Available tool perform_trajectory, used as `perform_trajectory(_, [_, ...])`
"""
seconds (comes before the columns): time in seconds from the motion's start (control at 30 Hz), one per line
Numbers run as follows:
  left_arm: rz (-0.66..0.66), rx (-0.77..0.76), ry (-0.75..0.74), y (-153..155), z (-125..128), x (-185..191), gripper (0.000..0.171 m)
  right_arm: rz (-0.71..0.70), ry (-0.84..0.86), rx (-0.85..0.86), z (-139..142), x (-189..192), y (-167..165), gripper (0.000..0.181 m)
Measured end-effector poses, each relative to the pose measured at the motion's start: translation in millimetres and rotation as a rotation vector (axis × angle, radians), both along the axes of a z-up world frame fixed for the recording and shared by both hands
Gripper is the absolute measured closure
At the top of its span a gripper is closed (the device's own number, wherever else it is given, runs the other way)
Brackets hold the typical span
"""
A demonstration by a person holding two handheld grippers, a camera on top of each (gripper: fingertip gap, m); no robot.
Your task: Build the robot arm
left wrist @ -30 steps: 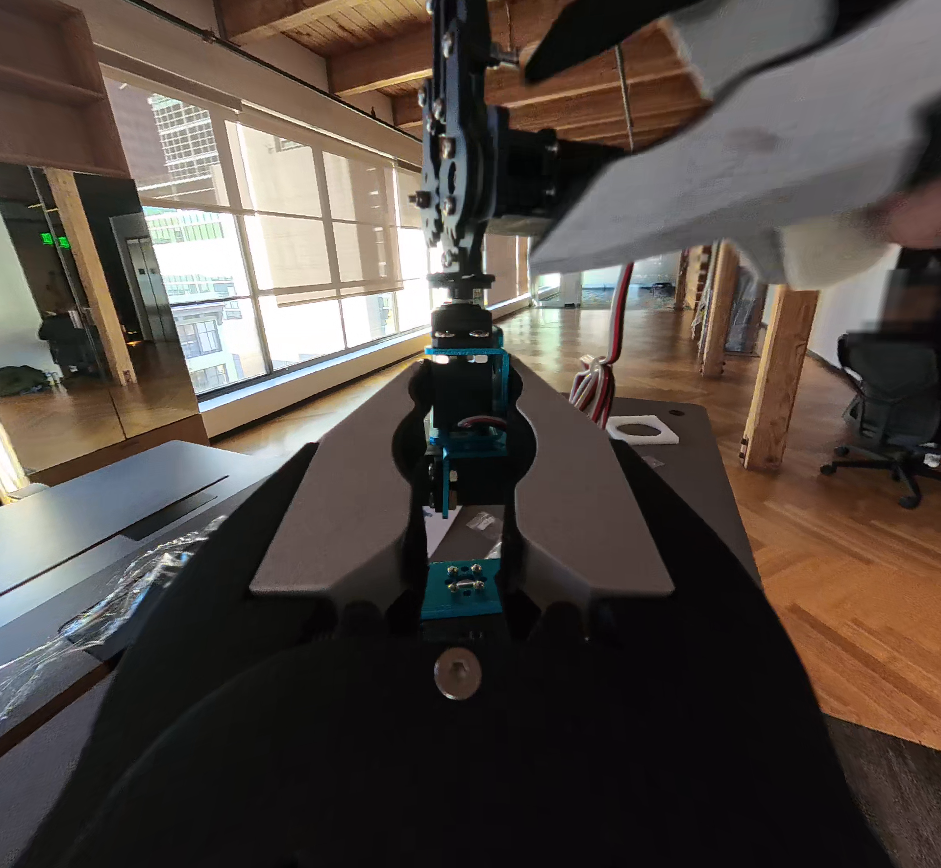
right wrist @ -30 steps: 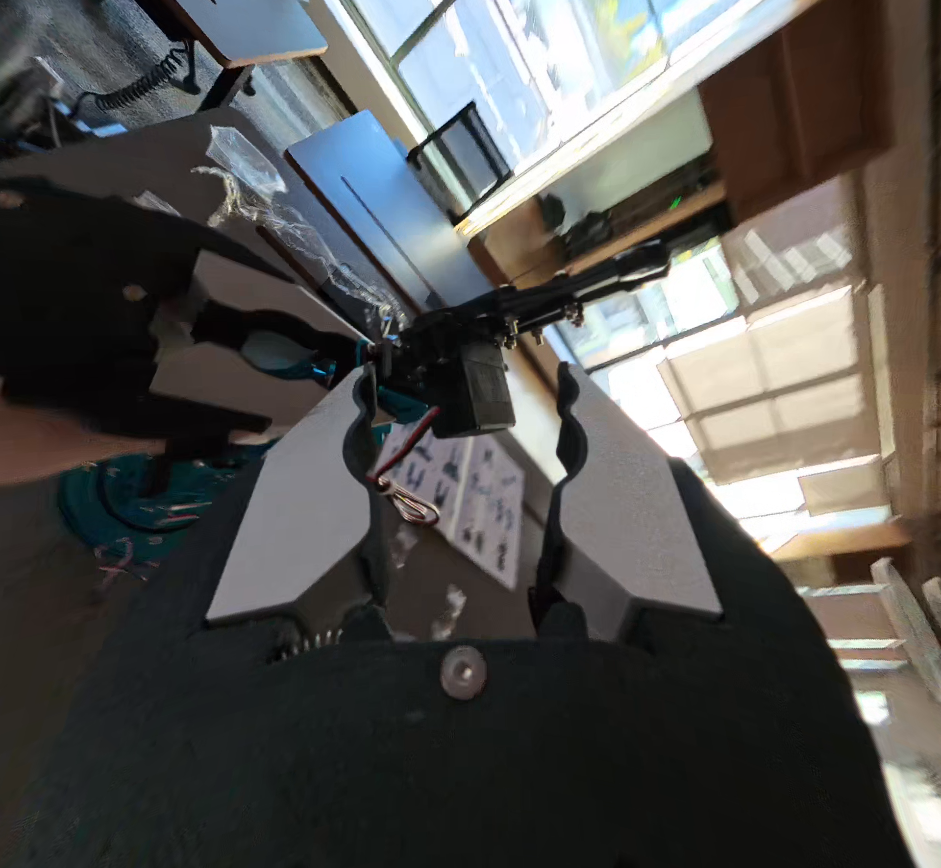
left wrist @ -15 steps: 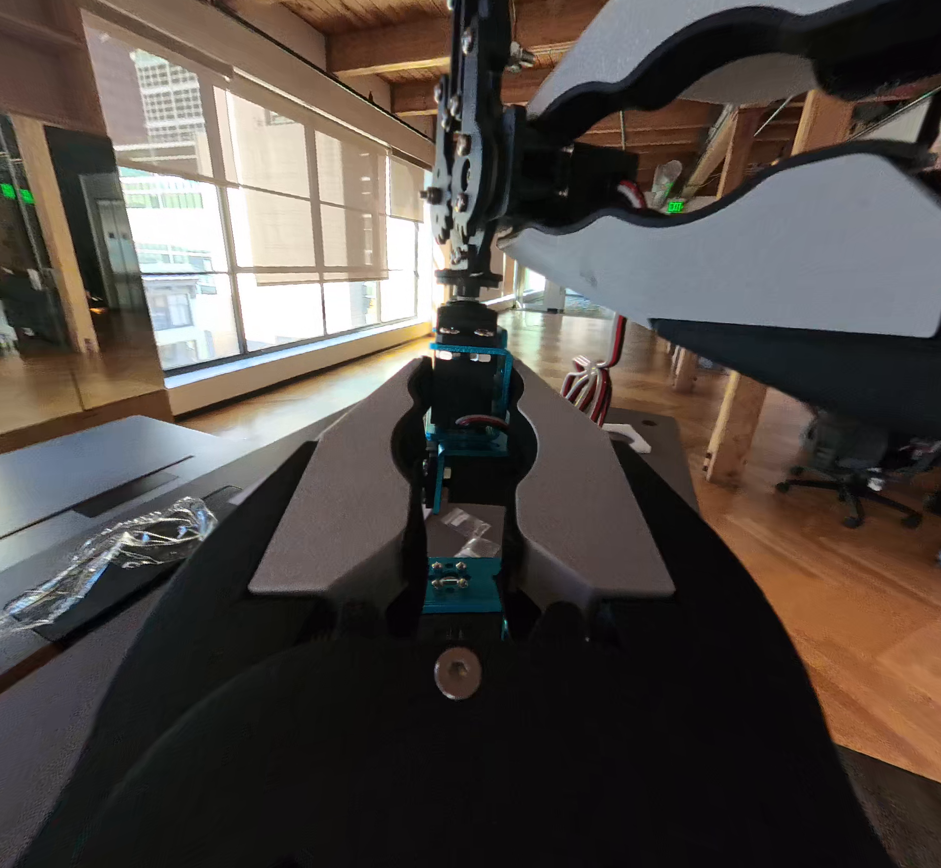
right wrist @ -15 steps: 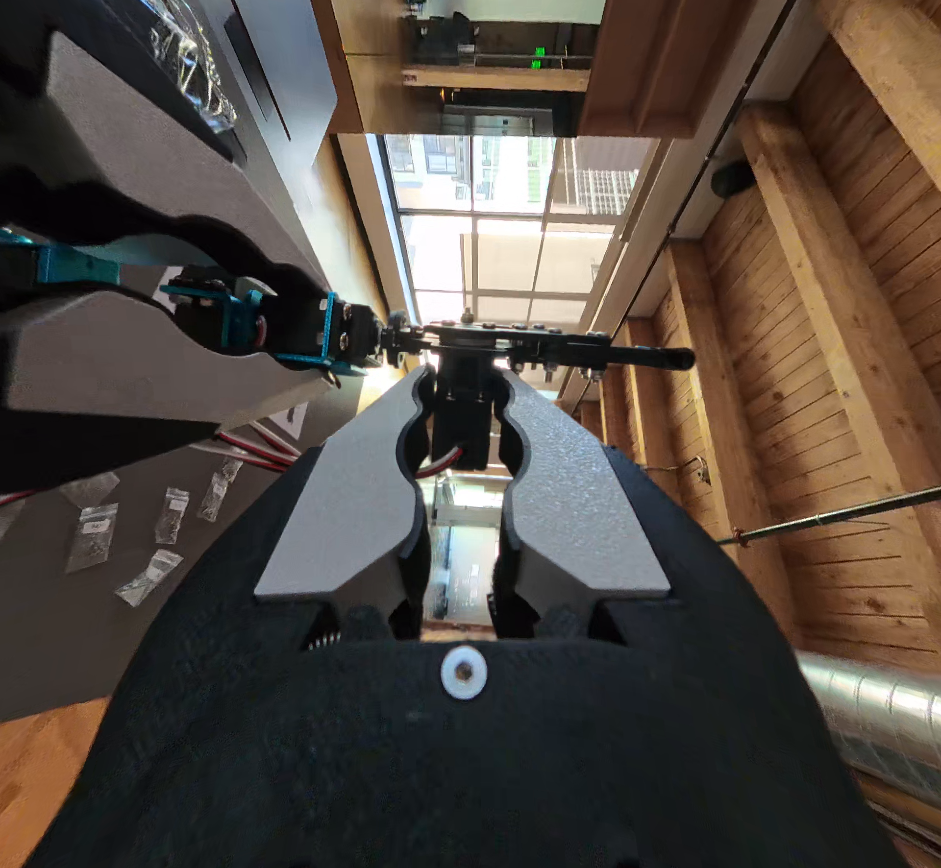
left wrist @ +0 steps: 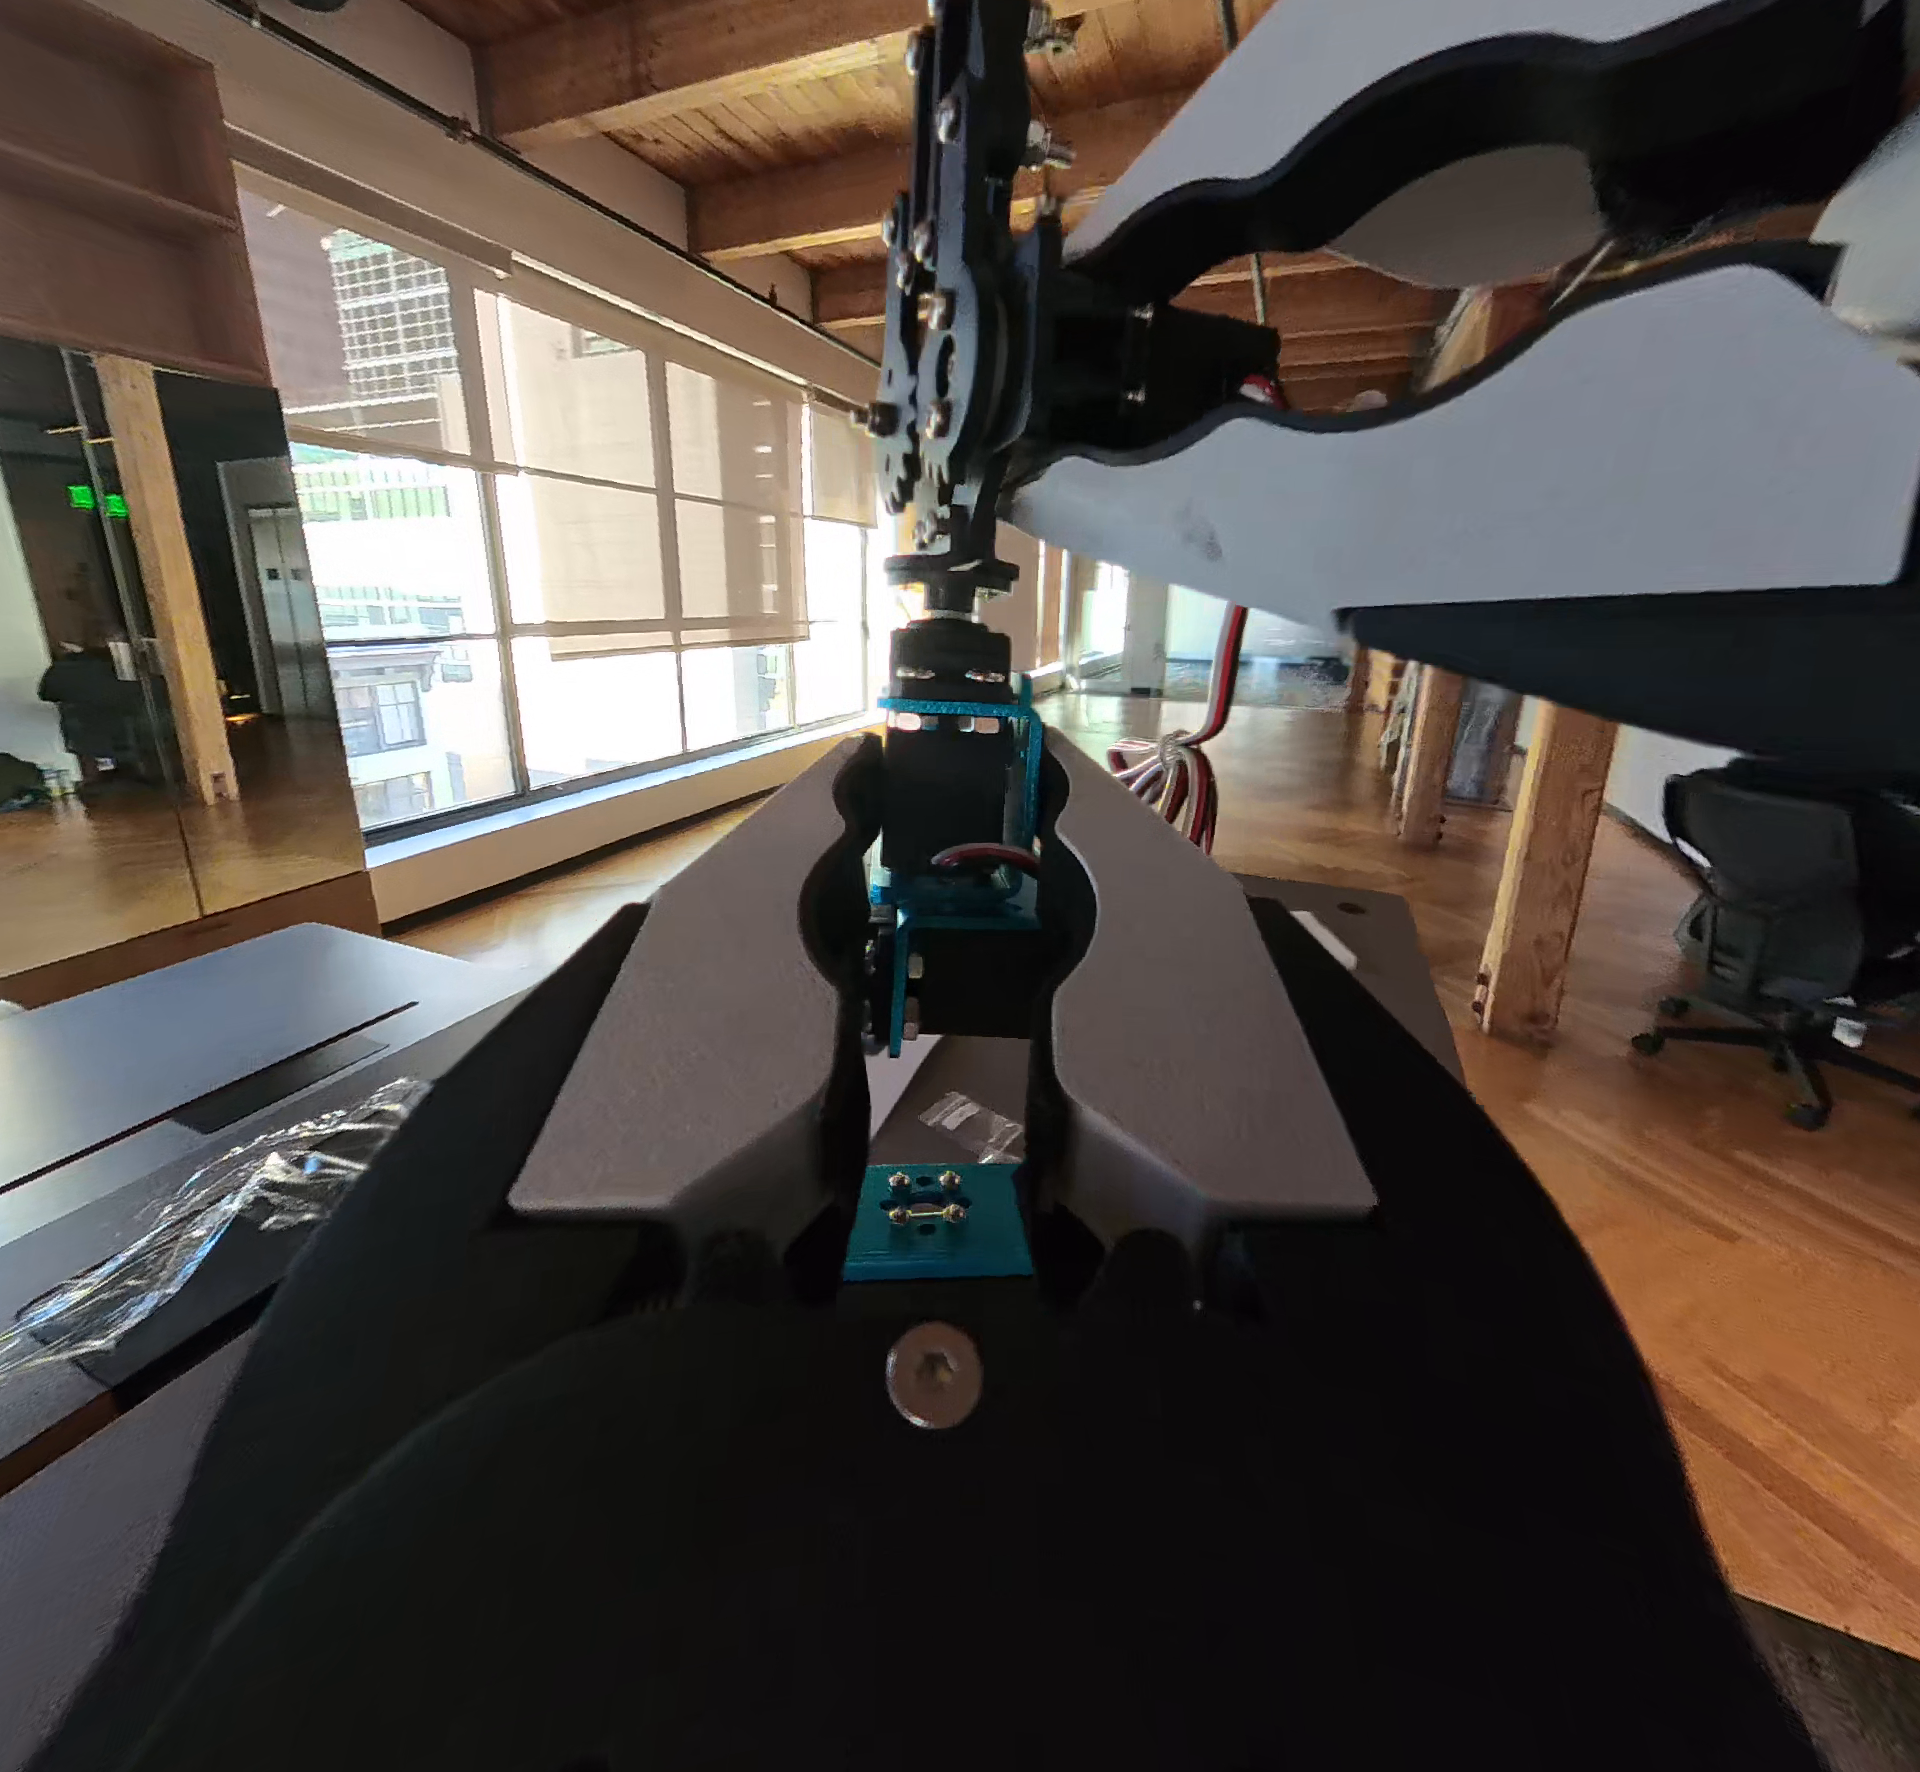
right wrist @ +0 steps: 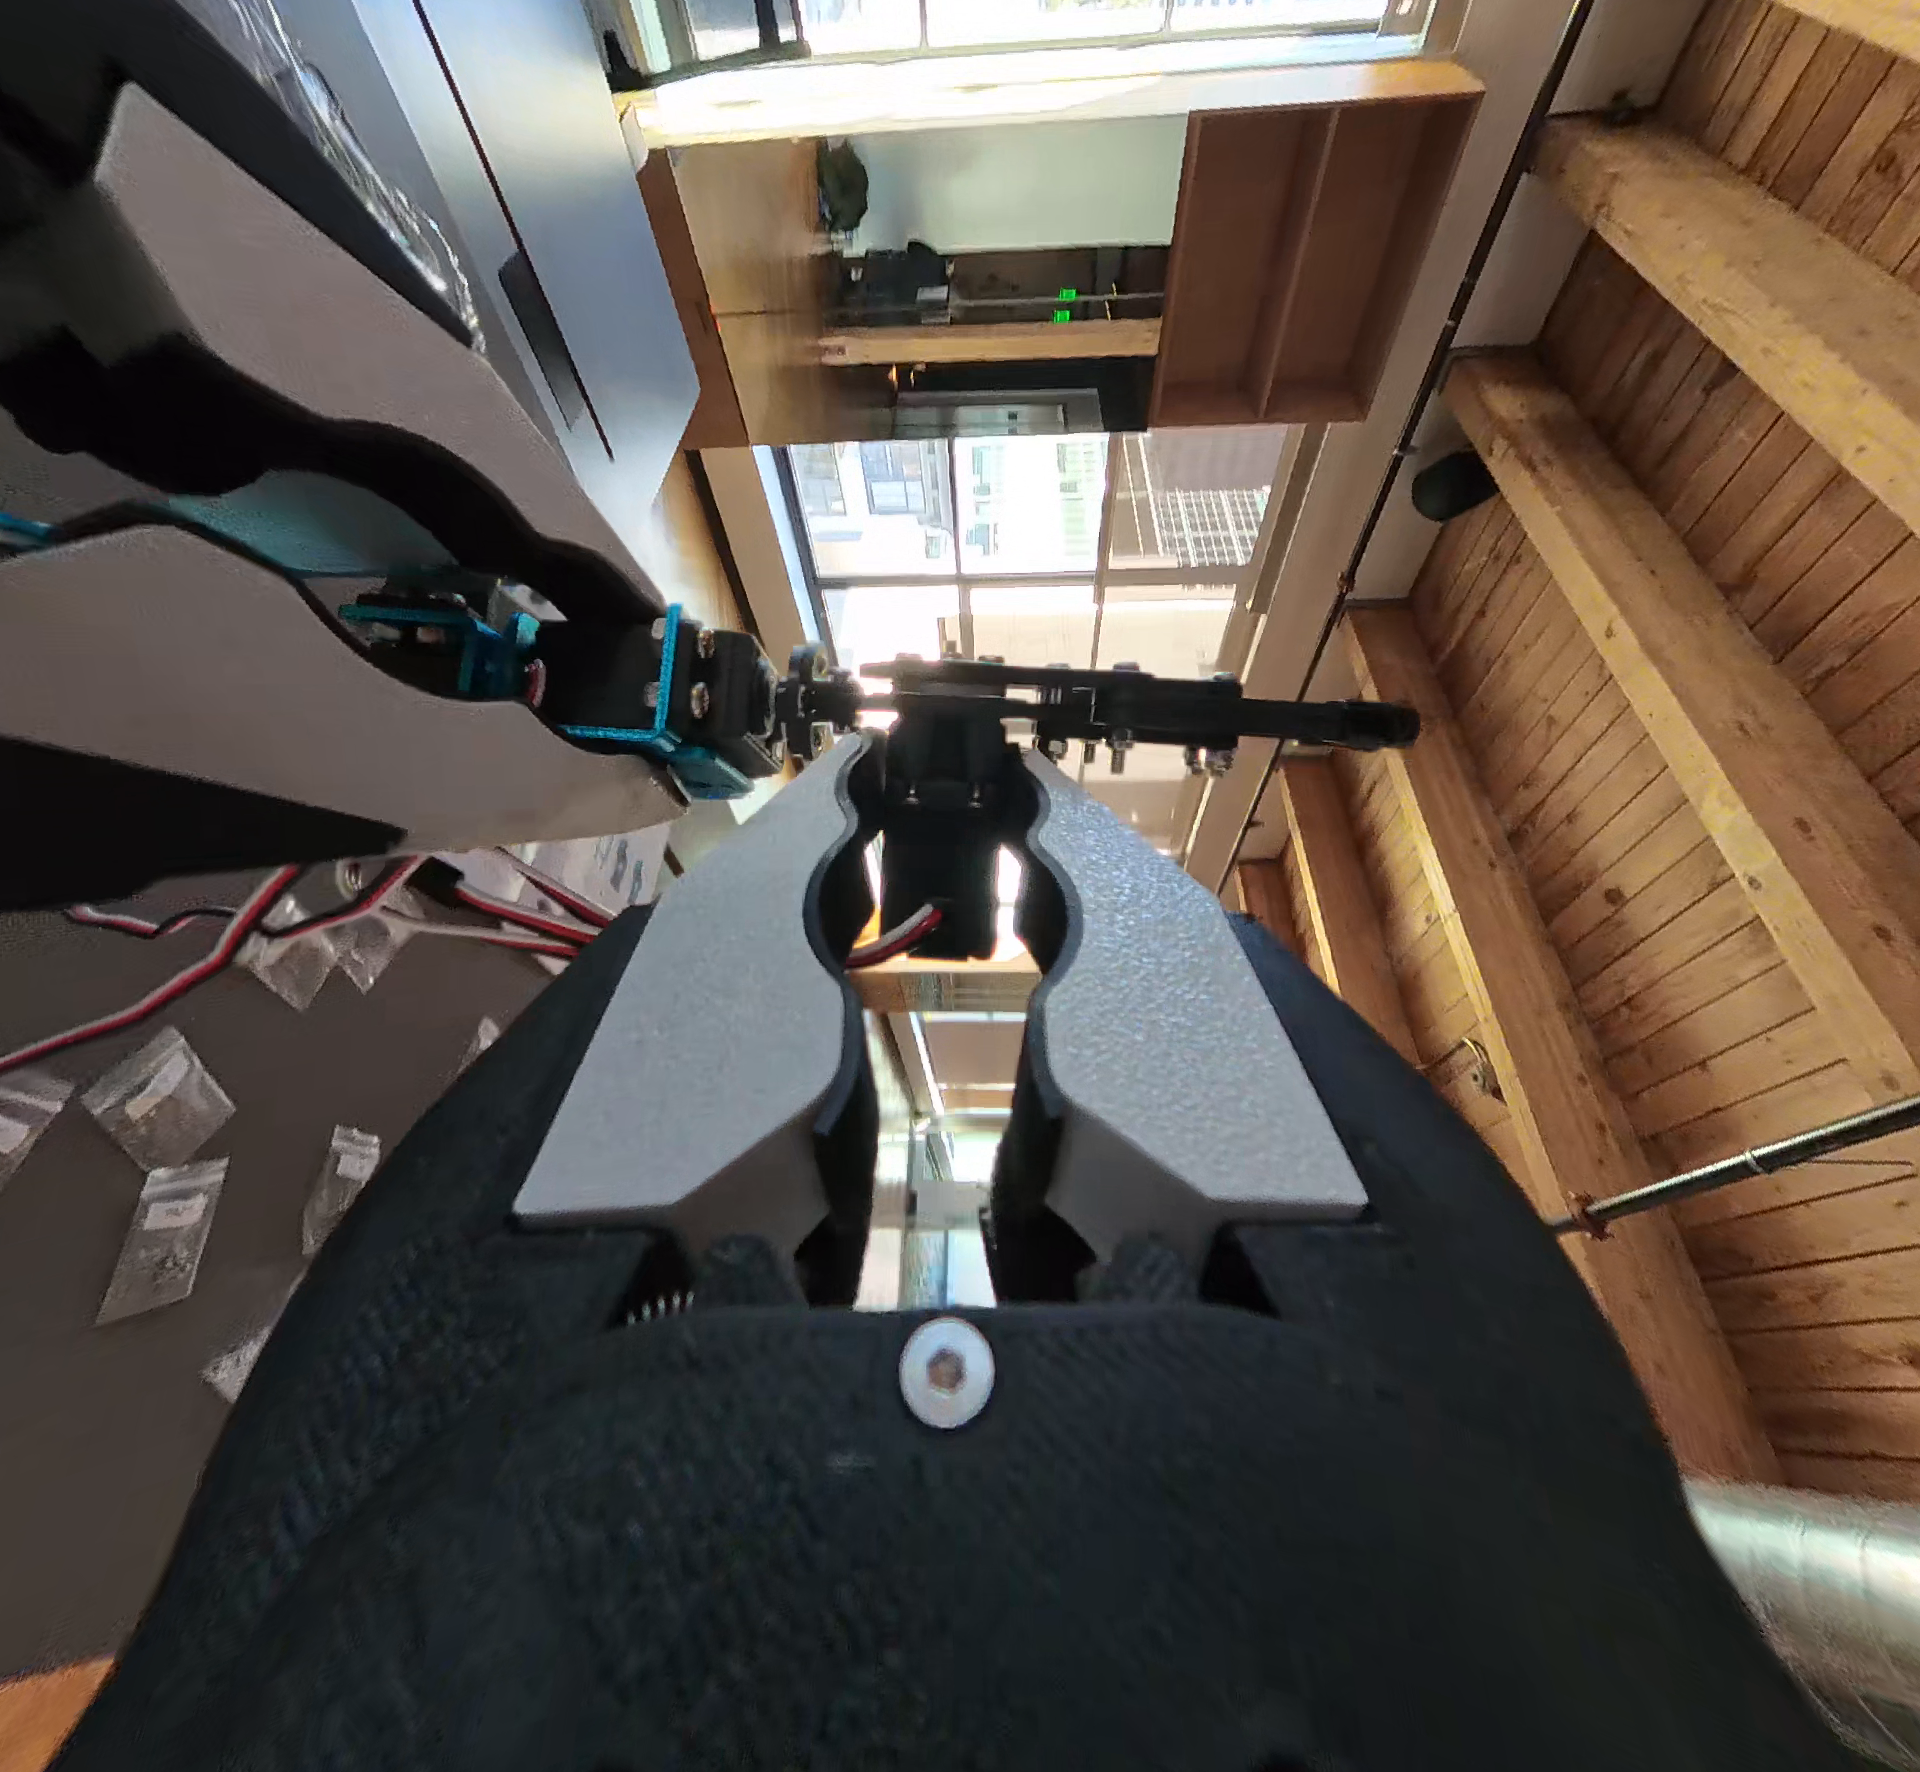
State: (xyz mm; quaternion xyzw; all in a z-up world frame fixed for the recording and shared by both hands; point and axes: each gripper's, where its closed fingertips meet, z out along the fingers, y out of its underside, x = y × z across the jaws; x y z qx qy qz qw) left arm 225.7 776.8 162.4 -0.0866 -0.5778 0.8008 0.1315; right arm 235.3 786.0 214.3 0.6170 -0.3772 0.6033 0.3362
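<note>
Dark table (right wrist: 312,1078) with small, perhaps hardware-filled plastic bags (right wrist: 156,1109), crinkled wrap (left wrist: 208,1213).

You have two grey-fingered tools, the left tool (left wrist: 951,901) and the right tool (right wrist: 940,849), both clamped on one black-and-blue servo arm assembly (right wrist: 935,694). About seven small clear plastic parts bags (right wrist: 156,1104) lie on one dark bench (right wrist: 94,1410).

Sunlit windows (left wrist: 582,579) left of the fingers; wood-beam ceiling (left wrist: 727,8) above; office chair (left wrist: 1787,933) on plank floor (left wrist: 1662,1203) right.

Left tongs (left wrist: 951,849) level, clamped shut, right tongs (right wrist: 940,823) rolled sideways, clamped shut
</note>
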Motion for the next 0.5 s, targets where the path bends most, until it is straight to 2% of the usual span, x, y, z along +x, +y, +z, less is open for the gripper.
perform_trajectory(0.13, [-0.012, -0.007, -0.042, 1.4, -0.5, -0.6, 0.146, 0.104, -0.039, 0.003, 0.6, 2.0, 3.4, 0.162])
perform_trajectory(0.37, [-0.058, -0.019, -0.021, 2.5, -0.5, -2.7, 0.145, 0.233, -0.068, -0.015, 0.9, 2.7, 7.6, 0.161])
perform_trajectory(0.5, [-0.067, -0.019, -0.014, 2.1, -0.6, -3.2, 0.145, 0.258, -0.084, 0.005, 0.8, 2.5, 6.7, 0.161])
